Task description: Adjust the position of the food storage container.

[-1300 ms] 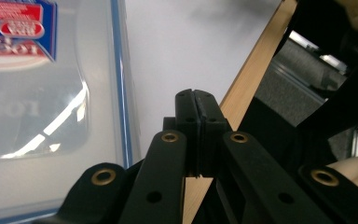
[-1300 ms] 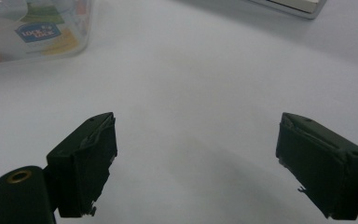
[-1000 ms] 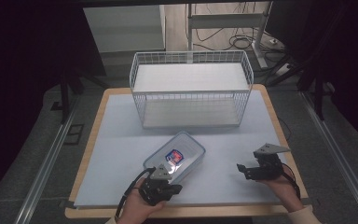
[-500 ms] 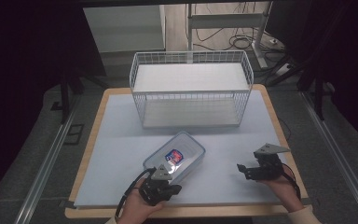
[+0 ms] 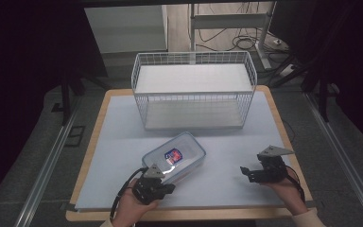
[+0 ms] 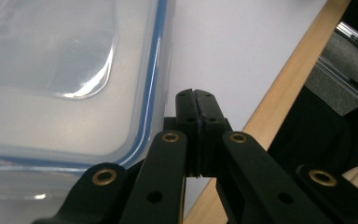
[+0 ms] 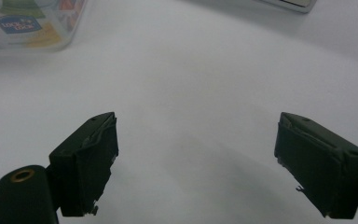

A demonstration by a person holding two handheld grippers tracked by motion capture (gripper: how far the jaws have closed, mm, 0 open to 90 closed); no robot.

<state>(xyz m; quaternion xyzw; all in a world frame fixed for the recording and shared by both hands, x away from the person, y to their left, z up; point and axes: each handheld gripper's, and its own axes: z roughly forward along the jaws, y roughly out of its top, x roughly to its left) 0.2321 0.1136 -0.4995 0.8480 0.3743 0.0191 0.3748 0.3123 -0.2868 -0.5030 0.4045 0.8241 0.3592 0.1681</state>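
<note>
The high view is looking forward and down from above the person's side of the desk (image 5: 123, 142), taking in the whole top, the basket (image 5: 194, 92) at the far side and both hands at the bottom edge. The left gripper view is riding on the left hand-held gripper (image 6: 196, 105), looking along its jaws, very close to the box (image 6: 65, 79) and the desk's wooden edge. The right gripper view is sitting low on the right hand-held gripper (image 7: 196, 154), facing across the white top. It is sharing the box (image 7: 28, 23) with the other two views, here farther off.
</note>
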